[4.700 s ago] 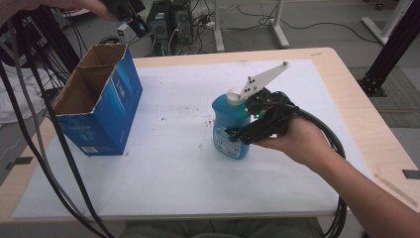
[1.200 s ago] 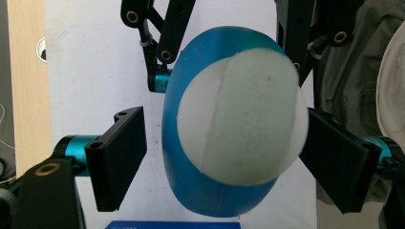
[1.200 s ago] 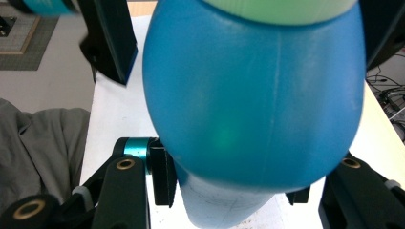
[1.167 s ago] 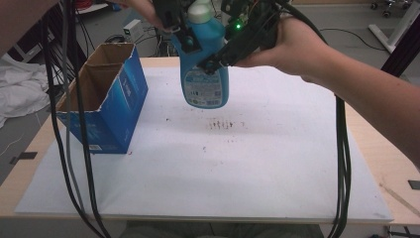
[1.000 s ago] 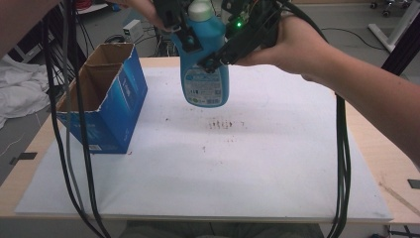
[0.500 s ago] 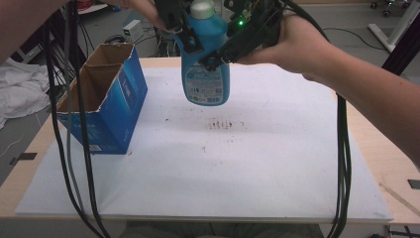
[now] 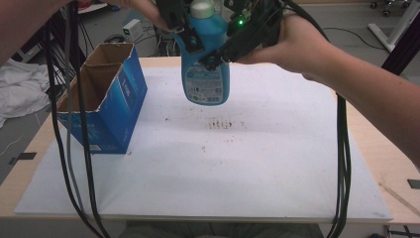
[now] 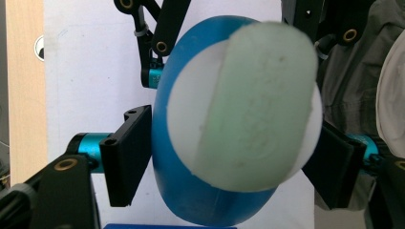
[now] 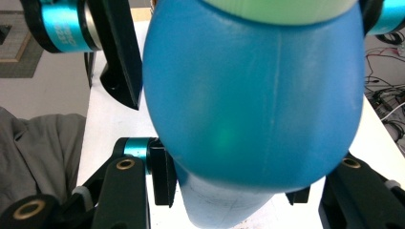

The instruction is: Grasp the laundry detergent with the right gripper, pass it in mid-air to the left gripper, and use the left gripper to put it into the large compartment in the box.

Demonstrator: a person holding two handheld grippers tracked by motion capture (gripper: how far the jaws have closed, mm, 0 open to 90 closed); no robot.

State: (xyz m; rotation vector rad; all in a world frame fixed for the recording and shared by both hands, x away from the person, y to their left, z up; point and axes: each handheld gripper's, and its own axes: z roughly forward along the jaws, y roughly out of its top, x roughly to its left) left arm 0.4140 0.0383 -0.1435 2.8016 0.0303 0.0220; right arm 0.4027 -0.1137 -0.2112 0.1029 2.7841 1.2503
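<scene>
The blue bottle (image 7: 205, 69) hangs upright in the air above the far middle of the table (image 7: 277, 163), pale green cap (image 7: 202, 7) on top, label facing the near side. Both claws have it. The right gripper (image 7: 218, 54) is closed on the body just below the shoulder; in the right gripper view its jaws press the blue wall on either side. The left gripper (image 7: 181, 32) comes in from the far left and is closed on the upper part near the neck, and the left gripper view looks down on the cap (image 8: 248, 109) with a black jaw flat against each side of the bottle (image 8: 191, 191).

This reads as a hand-over, probably on the way to the open blue carton (image 7: 101, 96) standing at the left. To do it well, one claw should let go only once the other's hold is sure; which one gives way I cannot tell. Keep the bottle upright, release by opening the jaws straight apart and not dragging along the rounded, slippery wall, and carry it high enough to clear the carton's torn rim.
</scene>
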